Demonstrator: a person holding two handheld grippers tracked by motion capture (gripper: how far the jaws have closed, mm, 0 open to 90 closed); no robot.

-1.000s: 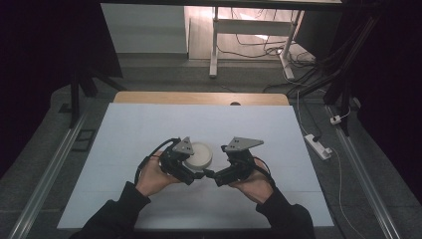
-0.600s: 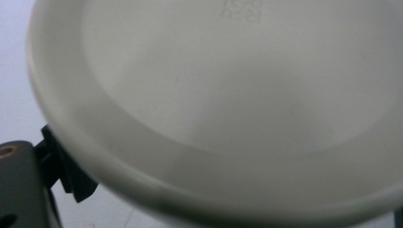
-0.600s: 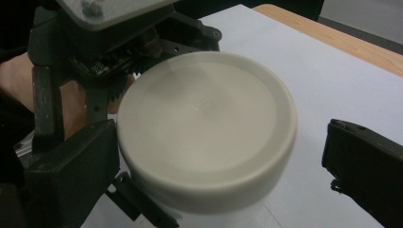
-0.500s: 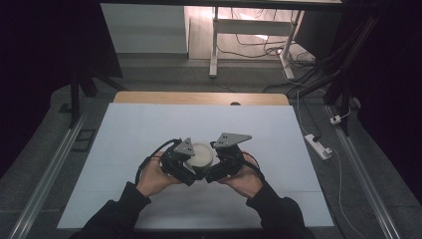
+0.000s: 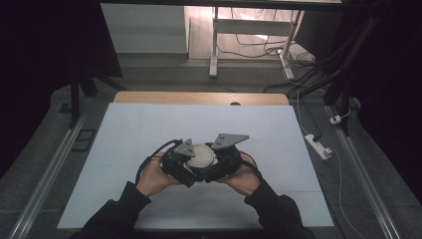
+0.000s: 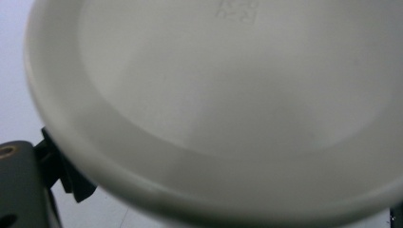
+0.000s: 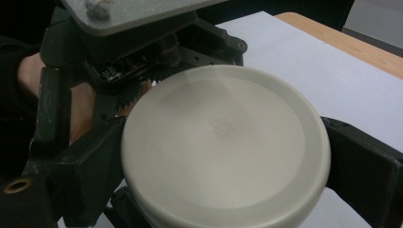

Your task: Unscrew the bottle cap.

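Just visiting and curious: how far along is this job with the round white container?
Both claws have reached the white lidded container. The right claw brackets its lid, one jaw on each side; the left claw is pressed close against it. The lid looks seated, and the container sits on the white table, so opening or lifting remains.

Table cover: white sheet [image 5: 149, 129], flat, spans most of the tabletop.
Table edge: bare wood strip [image 5: 199, 97] along the far side.
Floor right: white power strip [image 5: 319, 145] beside the table, cable attached.
Background: white-legged desk frame [image 5: 249, 30], loose cables [image 5: 254, 47] beneath.
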